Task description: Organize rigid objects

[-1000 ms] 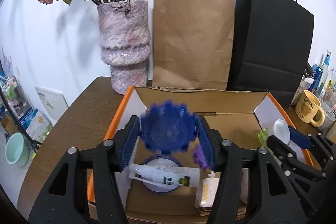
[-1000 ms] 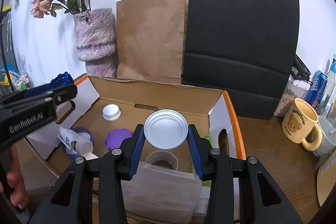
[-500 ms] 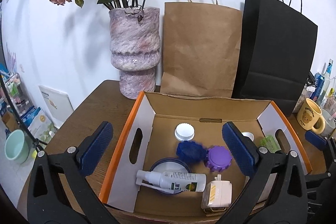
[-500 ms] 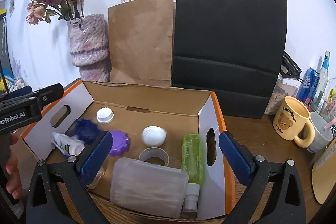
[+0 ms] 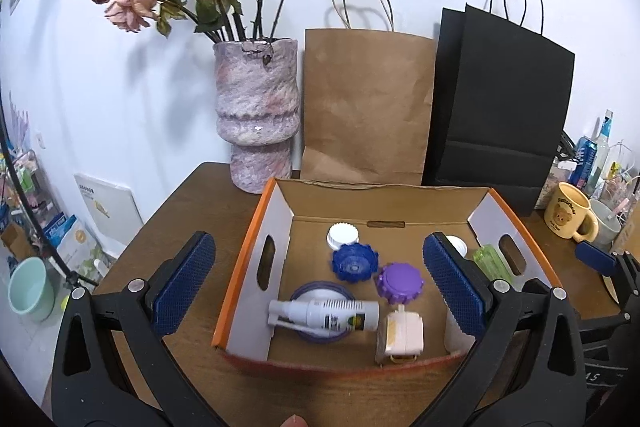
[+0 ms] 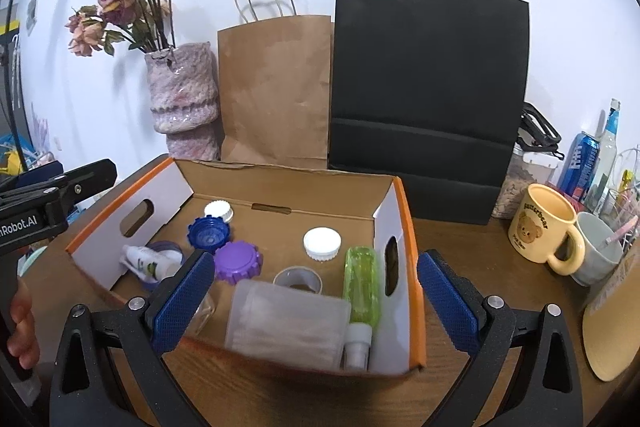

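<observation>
An orange-edged cardboard box (image 5: 256, 239) (image 6: 408, 227) lies on the wooden table. Inside it lie a blue ridged lid (image 5: 355, 262) (image 6: 209, 233), a purple lid (image 5: 399, 283) (image 6: 237, 261), a white cap (image 5: 343, 235) (image 6: 218, 211), another white lid (image 6: 322, 243), a white spray bottle (image 5: 324, 314) (image 6: 146, 265), a green bottle (image 6: 361, 285), a frosted plastic container (image 6: 288, 323), a tape ring (image 6: 298, 279) and a pink plug (image 5: 400, 337). My left gripper (image 5: 316, 289) stands open in front of the box, empty. My right gripper (image 6: 314, 301) is open and empty too, before the box's right half.
A purple vase with dried roses (image 5: 256, 119), a brown paper bag (image 5: 368, 107) and a black paper bag (image 6: 428, 95) stand behind the box. A yellow bear mug (image 6: 544, 227), a grey cup (image 6: 600, 247) and cans sit right. A person's hand (image 6: 22, 331) holds the left gripper.
Both grippers opened: the left let go of the blue lid, the right of the white lid, and both lids now lie in the box. Both grippers drew back from the box.
</observation>
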{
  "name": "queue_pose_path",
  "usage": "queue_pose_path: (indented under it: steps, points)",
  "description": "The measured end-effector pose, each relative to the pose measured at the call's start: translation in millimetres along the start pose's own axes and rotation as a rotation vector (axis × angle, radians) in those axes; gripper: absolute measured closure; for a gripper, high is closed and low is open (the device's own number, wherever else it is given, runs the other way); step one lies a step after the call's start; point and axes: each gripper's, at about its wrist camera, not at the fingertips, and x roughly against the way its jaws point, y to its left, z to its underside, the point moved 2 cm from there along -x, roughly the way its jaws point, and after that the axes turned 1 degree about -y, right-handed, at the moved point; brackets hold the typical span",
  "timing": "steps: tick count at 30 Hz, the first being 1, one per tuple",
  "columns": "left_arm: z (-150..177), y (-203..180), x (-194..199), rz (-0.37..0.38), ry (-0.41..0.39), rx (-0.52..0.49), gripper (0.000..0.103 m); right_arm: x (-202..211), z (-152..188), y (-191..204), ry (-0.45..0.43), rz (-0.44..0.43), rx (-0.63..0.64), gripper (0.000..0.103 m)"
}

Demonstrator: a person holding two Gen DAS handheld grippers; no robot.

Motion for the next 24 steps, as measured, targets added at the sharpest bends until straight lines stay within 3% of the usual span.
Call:
queue_pose_path:
  steps: [24]
  points:
    - [58,8,119,0.024,0.0,-0.032,0.0,132,48,16,-0.039,-0.007,-0.014,0.0]
